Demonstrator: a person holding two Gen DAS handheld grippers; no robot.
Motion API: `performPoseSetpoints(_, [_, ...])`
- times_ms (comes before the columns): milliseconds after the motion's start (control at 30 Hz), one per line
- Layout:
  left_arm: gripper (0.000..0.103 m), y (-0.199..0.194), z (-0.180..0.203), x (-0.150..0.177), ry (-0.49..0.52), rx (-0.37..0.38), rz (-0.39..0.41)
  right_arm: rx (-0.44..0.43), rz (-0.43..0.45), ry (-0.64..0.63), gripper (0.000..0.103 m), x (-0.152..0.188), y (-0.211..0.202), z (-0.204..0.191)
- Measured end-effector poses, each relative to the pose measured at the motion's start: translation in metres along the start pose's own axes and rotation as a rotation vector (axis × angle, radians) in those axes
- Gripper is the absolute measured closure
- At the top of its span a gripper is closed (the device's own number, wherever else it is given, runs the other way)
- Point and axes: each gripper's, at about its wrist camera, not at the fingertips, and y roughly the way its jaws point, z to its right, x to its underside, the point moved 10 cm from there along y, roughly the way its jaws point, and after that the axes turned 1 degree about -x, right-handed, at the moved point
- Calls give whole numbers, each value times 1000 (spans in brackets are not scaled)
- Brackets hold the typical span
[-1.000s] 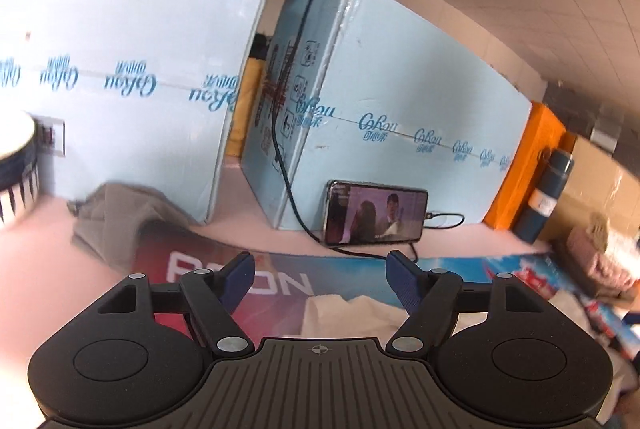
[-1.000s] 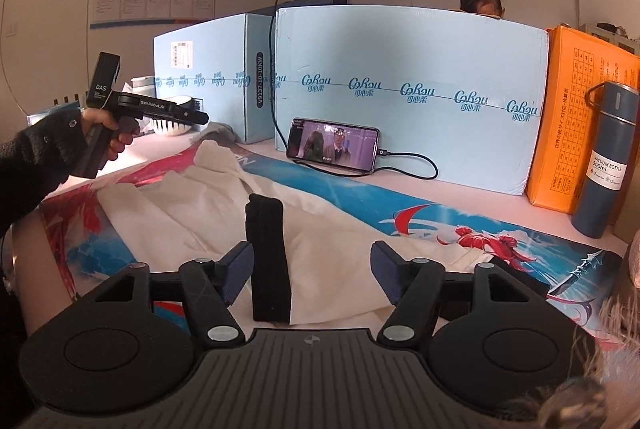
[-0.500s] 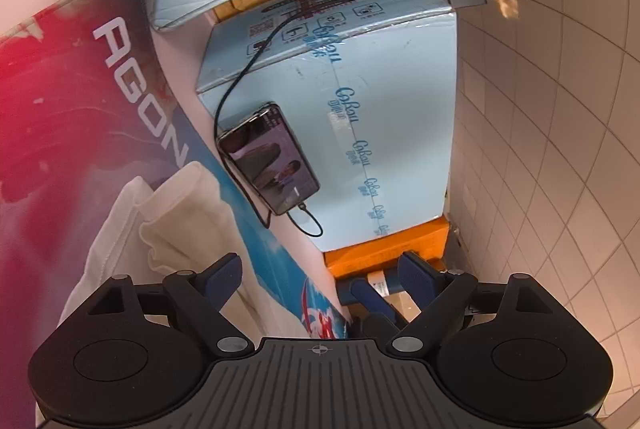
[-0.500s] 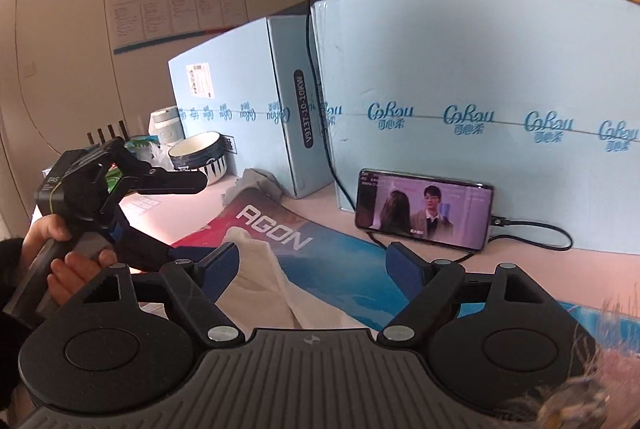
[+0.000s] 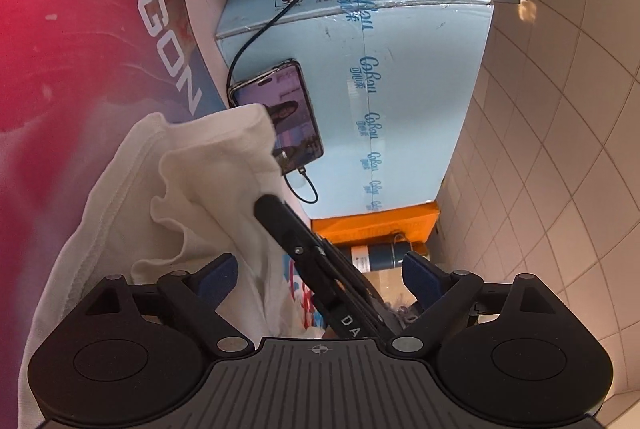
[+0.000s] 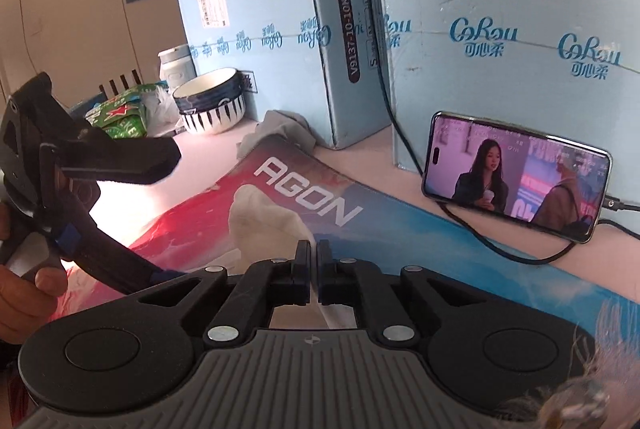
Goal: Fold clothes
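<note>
My right tool (image 6: pixel 313 269) pinches shut on the white garment (image 5: pixel 208 165), left tool (image 5: pixel 320 271) wide, empty; thin bite may slip.

Left gripper (image 5: pixel 318 279): rolled onto its side, jaws spread wide and just opened further, its blue-tipped fingers (image 5: pixel 218 275) clear of any contact; nothing pressed between them; the person's left hand (image 6: pixel 22 293) wraps its handle at the near left of the right wrist view. Right gripper (image 6: pixel 313 269): pitched slightly downward, jaws just closed, fingers (image 6: pixel 302 271) nearly meeting; whether cloth is pinched between them cannot be told; its shut fingers cross the left wrist view.
</note>
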Motion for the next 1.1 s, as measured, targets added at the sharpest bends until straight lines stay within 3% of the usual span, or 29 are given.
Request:
performPoseSetpoints(133, [10,-1,-5,-27,-42,6,69,28,72,-218,100,6,-24,-32])
performPoseSetpoints(233, [10,1,-4,-40,24,-34,95,26,66,-389,100,25,-29,-63])
performPoseSetpoints(300, [11,2,-2,-39,71,-53,89,15,25,-413,99,36,-25,-71])
performPoseSetpoints(367, [18,3,-2,-34,146,-106,77,-4,-25,-348,99,41,-25,-69])
performPoseSetpoints(400, [21,3,-3,-31,193,-153,75,-21,-41,-300,94,42,-28,-68])
performPoseSetpoints(467, [36,4,-7,-27,294,-259,75,-66,-37,-207,71,42,-46,-71])
performPoseSetpoints(500, [42,5,-9,-25,337,-309,73,-84,-17,-177,54,42,-61,-73])
performPoseSetpoints(567, [65,6,-14,-23,407,-386,71,-121,23,-116,43,41,-91,-77])
performPoseSetpoints(633, [71,5,-15,-22,464,-440,75,-103,58,-68,34,46,-121,-75])
performPoseSetpoints(733, [65,-1,-11,-24,551,-520,92,-35,107,-23,24,63,-166,-63])
performPoseSetpoints(800, [50,-12,-6,-26,654,-648,129,41,131,32,22,76,-194,-48])
performPoseSetpoints(833, [30,-18,-2,-27,703,-709,156,84,150,78,19,81,-207,-38])
performPoseSetpoints(867, [23,-20,5,-25,745,-736,189,128,172,127,17,86,-221,-28])
performPoseSetpoints(967, [24,-29,26,-20,871,-815,289,217,219,312,17,103,-252,4])
performPoseSetpoints(1000, [23,-29,35,-15,915,-819,310,233,215,381,17,108,-255,14])
performPoseSetpoints(1100, [20,-3,60,21,1067,-678,241,270,163,500,20,123,-250,30])
